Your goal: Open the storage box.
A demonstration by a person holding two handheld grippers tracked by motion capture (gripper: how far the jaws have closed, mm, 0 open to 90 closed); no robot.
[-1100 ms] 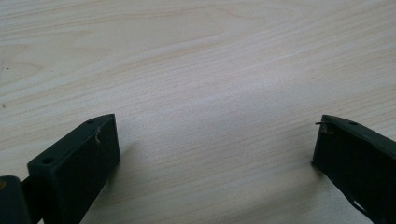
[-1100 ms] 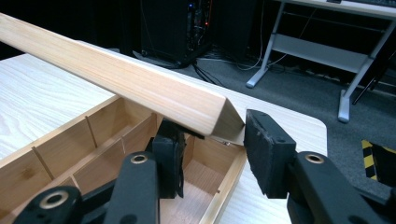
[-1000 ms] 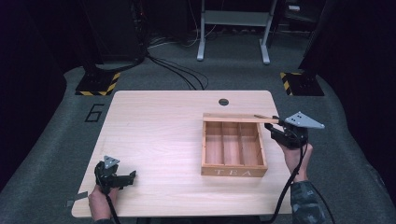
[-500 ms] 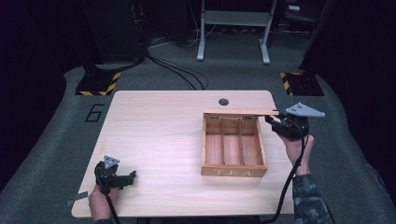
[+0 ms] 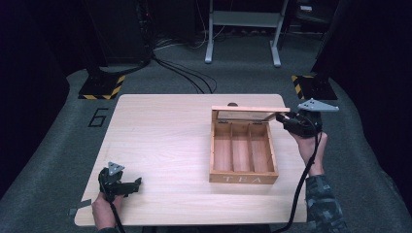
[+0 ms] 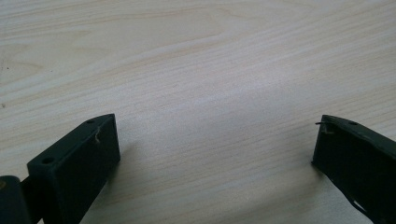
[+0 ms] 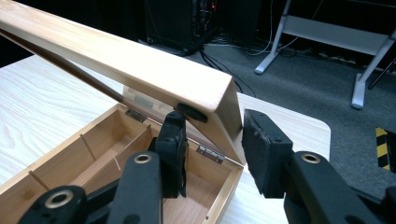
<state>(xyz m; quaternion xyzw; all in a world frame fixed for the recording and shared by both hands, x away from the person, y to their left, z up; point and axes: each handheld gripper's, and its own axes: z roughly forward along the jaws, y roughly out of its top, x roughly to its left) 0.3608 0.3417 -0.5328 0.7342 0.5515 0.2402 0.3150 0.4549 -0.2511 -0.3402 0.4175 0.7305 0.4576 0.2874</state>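
Note:
A wooden tea box (image 5: 243,178) marked TEA stands on the right half of the table (image 5: 160,131), with three bare compartments (image 7: 100,154). Its hinged lid (image 5: 250,109) is raised and tilted back over the rear edge. My right gripper (image 5: 282,118) is at the lid's right end. In the right gripper view the lid (image 7: 116,56) has its side rail between the jaws of that gripper (image 7: 212,135), one pad inside the frame and one outside. My left gripper (image 5: 138,182) rests at the table's front left, open over bare wood (image 6: 215,140).
A small dark round grommet (image 5: 232,104) sits at the table's far edge behind the box. Beyond the table are cables, a grey stand frame (image 5: 243,19) and two bases with yellow-black stripes (image 5: 99,87). A "6" (image 5: 98,117) is marked on the floor.
The right gripper has risen and moved back with the lid's right end, so the lid stands more open than a second ago. The left gripper has stayed put.

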